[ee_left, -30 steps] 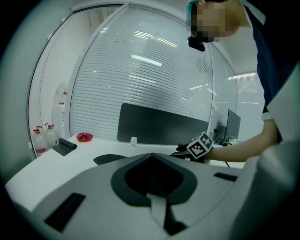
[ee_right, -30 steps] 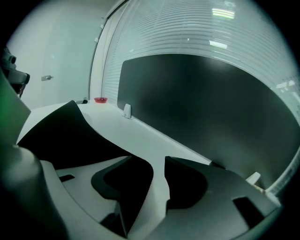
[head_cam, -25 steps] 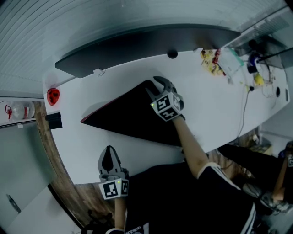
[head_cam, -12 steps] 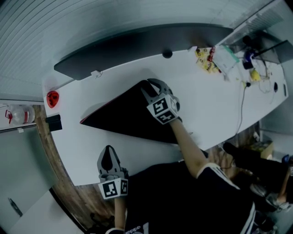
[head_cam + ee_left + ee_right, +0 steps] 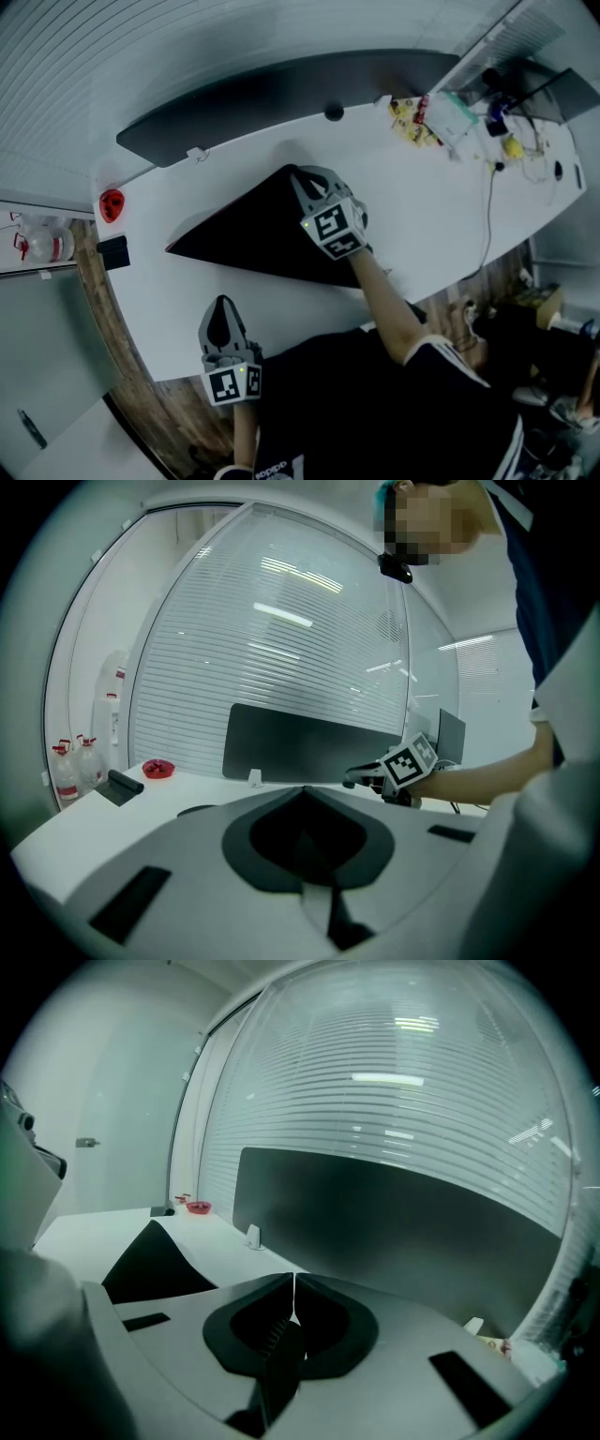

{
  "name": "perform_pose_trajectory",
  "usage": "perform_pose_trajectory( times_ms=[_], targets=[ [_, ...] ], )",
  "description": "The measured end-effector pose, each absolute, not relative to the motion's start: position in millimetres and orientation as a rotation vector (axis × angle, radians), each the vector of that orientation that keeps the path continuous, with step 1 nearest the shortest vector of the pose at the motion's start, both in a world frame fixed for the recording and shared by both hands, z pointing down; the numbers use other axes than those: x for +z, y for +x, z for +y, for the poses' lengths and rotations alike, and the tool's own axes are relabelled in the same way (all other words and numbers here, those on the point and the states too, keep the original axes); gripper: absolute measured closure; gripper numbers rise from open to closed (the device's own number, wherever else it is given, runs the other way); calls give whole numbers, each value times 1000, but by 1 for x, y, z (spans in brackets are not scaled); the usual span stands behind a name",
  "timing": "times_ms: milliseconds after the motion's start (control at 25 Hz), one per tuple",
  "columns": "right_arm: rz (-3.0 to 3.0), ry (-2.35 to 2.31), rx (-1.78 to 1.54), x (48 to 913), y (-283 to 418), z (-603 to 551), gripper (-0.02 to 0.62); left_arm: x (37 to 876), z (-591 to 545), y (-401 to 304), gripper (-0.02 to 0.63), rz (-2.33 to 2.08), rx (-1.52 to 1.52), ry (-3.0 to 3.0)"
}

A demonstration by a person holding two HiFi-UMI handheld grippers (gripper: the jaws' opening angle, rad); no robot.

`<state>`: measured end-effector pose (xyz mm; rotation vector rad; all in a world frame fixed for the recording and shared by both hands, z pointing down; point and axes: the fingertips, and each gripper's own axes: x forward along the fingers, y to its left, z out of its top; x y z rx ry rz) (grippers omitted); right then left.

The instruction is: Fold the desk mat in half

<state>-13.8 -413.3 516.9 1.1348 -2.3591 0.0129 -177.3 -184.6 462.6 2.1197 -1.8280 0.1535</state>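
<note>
The black desk mat (image 5: 246, 242) lies on the white desk (image 5: 427, 220). Its far right corner is lifted off the surface. My right gripper (image 5: 302, 180) holds that corner; its jaws have just been closing, and they are shut with the mat's edge between them. In the right gripper view the raised mat (image 5: 150, 1262) rises to a peak at the left, behind the closed right gripper (image 5: 294, 1281). My left gripper (image 5: 223, 317) hovers near the desk's front edge, in front of the mat, shut and holding nothing. The left gripper view shows the right gripper (image 5: 364, 774) beyond the left gripper (image 5: 305, 789).
A dark partition screen (image 5: 281, 89) runs along the desk's far edge. A red object (image 5: 112, 202) and a small black block (image 5: 112, 251) sit at the left end. Clutter (image 5: 441, 117) and a cable (image 5: 489, 216) lie at the right end. A bottle (image 5: 42, 246) stands off the desk.
The right gripper has shut on the mat's far right corner and lifted it a little. The left gripper has stayed in place.
</note>
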Motion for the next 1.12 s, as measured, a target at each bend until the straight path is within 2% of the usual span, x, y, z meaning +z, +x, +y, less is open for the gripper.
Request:
perform_pose_trajectory(
  times_ms=[640, 1120],
  targets=[
    [-2517, 1319, -43, 419, 16, -336, 592, 443, -156, -160, 603, -1746, 102, 2256],
    [-2574, 1417, -60, 378, 23, -257, 592, 438, -118, -162, 603, -1690, 103, 2345]
  ],
)
